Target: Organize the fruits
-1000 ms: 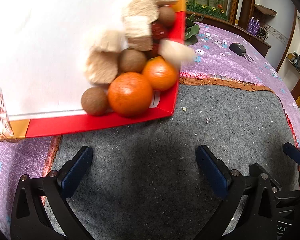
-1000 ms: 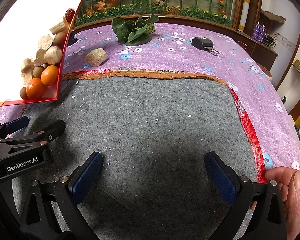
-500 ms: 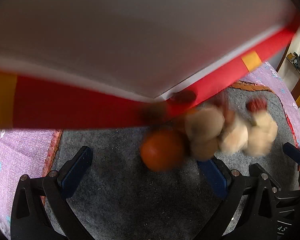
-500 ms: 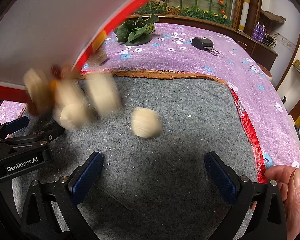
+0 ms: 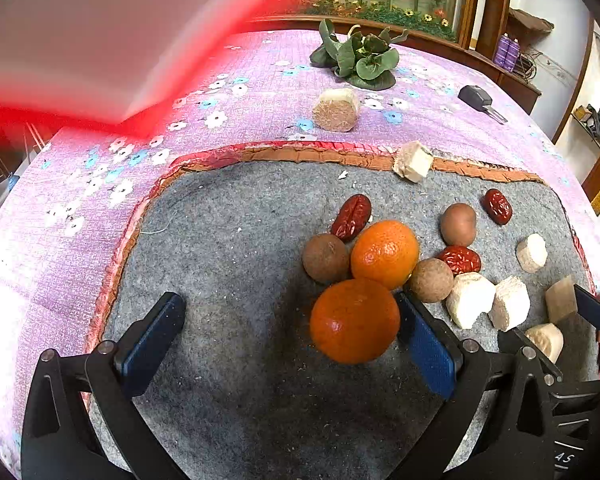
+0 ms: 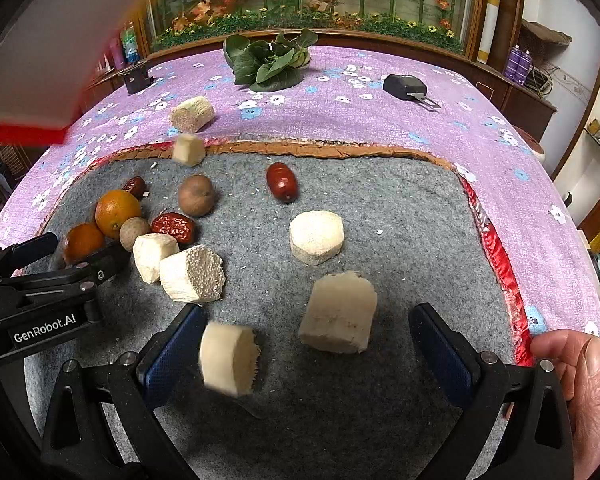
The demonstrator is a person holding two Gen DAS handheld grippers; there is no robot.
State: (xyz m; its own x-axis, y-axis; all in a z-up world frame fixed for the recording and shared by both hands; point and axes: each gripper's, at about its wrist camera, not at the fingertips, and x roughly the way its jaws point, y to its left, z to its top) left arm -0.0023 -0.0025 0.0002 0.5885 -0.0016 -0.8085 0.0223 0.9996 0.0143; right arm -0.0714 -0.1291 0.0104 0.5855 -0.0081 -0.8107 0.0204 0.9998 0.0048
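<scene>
Oranges (image 6: 117,212) lie beside left tongs (image 6: 56,256) marked "GenRobot.AI".

Red-white box (image 5: 100,60) — motion-blurred, cut off by frame edge.

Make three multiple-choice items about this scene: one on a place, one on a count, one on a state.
1. Where does the leafy vegetable lie?
A. on a plate
B. on the purple cloth
C. on the floor

2. How many oranges lie on the grey mat?
A. one
B. two
C. four

3. The right gripper is
A. open, holding nothing
B. shut on an orange
C. shut on a red date

Answers: 1 B, it rests on the flowered cloth beyond the mat; 2 B, two lie side by side; 3 A, its fingers stand wide apart.
</scene>
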